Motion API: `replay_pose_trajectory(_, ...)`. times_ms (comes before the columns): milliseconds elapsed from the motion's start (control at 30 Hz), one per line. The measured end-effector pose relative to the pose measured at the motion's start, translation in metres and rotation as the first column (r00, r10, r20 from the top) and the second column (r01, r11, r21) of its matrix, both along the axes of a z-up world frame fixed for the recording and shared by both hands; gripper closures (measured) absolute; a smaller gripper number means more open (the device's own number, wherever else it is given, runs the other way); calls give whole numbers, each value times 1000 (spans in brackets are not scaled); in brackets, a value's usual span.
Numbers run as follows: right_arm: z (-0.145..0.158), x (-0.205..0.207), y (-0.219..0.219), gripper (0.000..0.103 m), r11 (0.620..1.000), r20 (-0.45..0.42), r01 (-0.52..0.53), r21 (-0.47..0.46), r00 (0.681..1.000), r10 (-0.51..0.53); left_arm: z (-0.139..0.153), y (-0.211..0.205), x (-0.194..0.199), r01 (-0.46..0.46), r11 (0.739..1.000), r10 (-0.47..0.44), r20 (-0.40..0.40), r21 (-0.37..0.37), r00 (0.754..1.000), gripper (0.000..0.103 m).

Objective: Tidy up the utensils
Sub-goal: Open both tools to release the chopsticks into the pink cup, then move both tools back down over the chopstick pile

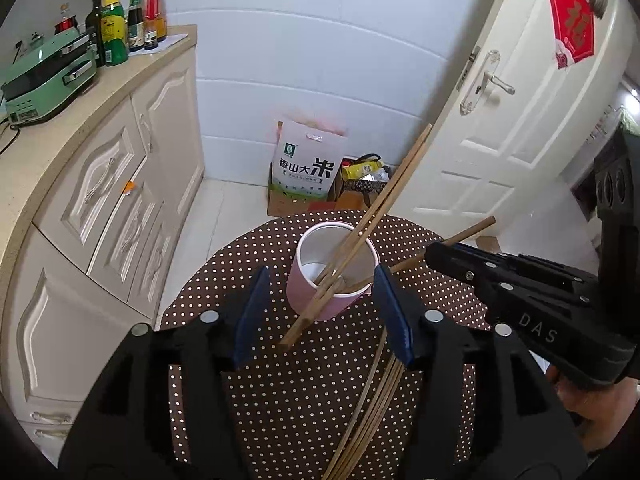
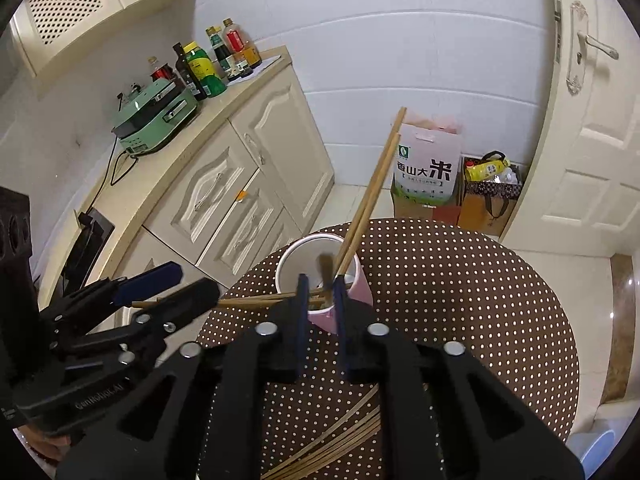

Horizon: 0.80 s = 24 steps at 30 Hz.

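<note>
A pink paper cup [image 1: 332,268] [image 2: 360,292] stands on a round brown polka-dot table [image 1: 280,380] [image 2: 460,300]. Two chopsticks [image 1: 384,192] [image 2: 372,192] lean in it. My left gripper [image 1: 320,312] is open, its blue fingers on either side of the cup; it holds a pair of chopsticks [image 1: 316,304] crossing the cup's front. My right gripper [image 2: 320,300] is shut on one chopstick [image 1: 460,236] [image 2: 326,276], held over the cup's rim. More chopsticks [image 1: 372,408] [image 2: 340,440] lie on the table near me.
Cream cabinets [image 1: 120,208] [image 2: 240,184] with a counter stand on the left, carrying a green appliance [image 1: 44,76] [image 2: 154,116] and bottles [image 1: 116,28] [image 2: 208,64]. A rice bag [image 1: 306,164] [image 2: 426,168] and boxes sit on the floor by a white door [image 1: 520,100] [image 2: 592,140].
</note>
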State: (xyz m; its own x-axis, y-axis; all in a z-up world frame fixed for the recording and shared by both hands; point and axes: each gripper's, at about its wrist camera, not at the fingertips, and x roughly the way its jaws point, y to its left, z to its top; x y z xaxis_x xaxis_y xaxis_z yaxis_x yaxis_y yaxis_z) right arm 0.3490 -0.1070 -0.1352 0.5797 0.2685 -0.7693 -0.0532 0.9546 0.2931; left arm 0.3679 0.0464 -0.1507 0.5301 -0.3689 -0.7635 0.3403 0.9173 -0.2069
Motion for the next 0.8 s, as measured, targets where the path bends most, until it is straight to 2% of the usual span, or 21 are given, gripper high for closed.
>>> replay_pose_trajectory(100, 1, -7, -5, 78, 1000, 2, 19, 13, 1000, -19, 3, 10, -7, -34, 999, 34, 23, -5, 999, 44)
replay_pose_trajectory(300, -2, -22, -7, 74, 1000, -11, 26, 6, 1000, -26, 2, 26, -25, -92, 996, 90, 70, 15, 993, 42)
replay_pose_trajectory(467, -17, -36, -11, 74, 999, -48, 47, 11, 998, -47, -9, 26, -41, -95, 995, 93, 81, 30, 992, 42)
replay_pose_trajectory(600, -32, -50, -19, 74, 997, -91, 74, 15, 993, -73, -26, 20, -52, -53, 998, 50, 62, 44, 997, 42)
replay_pose_trajectory(800, -54, -67, -30, 74, 993, -150, 119, 28, 982, -113, -55, -5, -65, 49, 995, -49, -7, 84, 999, 42)
